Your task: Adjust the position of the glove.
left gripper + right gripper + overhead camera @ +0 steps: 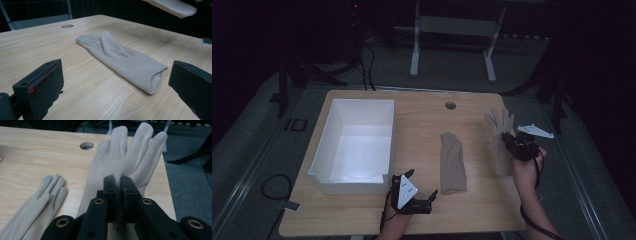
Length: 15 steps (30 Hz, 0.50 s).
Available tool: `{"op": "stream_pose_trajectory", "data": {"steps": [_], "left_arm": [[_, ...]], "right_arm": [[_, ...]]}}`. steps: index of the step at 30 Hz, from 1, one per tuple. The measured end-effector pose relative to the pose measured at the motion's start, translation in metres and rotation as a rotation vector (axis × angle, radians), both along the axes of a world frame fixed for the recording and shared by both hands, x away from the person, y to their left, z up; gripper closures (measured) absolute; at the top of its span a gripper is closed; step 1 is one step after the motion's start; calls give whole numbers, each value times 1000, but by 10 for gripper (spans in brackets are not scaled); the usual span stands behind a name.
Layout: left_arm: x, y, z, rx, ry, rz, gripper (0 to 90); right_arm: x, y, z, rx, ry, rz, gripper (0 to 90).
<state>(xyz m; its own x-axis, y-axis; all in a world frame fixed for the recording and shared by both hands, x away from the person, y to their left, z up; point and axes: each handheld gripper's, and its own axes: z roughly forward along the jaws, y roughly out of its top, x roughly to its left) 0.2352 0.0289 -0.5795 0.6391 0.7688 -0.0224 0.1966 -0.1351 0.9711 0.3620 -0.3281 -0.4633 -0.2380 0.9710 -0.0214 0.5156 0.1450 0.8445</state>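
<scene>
Two beige gloves are in play. One glove (453, 162) lies flat on the wooden table (422, 117), fingers pointing away; it sits just beyond my left gripper (422, 183), whose jaws stand wide open and empty. From the left gripper (117, 86) view, that glove (120, 57) has its cuff nearest. My right gripper (513, 142) is shut on the other glove (498, 125) at the table's right side. In the right gripper (118, 187) view its pads pinch this glove (125, 157) at the palm, fingers spread beyond. The held glove (172, 6) hangs clear above the tabletop.
An open white box (326, 137) stands on the left half of the table. A round cable hole (450, 105) sits near the far edge. The lying glove (42, 200) is left of the held one. Table legs and cables stand on the dark floor beyond.
</scene>
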Motion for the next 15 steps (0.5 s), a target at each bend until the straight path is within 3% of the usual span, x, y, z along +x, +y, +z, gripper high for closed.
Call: {"op": "stream_pose_trajectory", "data": {"steps": [9,15], "left_arm": [[0,-1,0,0,-3,0,3],[0,-1,0,8,-4,-1,3]], "right_arm": [[-23,-5,-15,11,49,-35,838],[-27,-7,-27,10,71,-50,837]]}}
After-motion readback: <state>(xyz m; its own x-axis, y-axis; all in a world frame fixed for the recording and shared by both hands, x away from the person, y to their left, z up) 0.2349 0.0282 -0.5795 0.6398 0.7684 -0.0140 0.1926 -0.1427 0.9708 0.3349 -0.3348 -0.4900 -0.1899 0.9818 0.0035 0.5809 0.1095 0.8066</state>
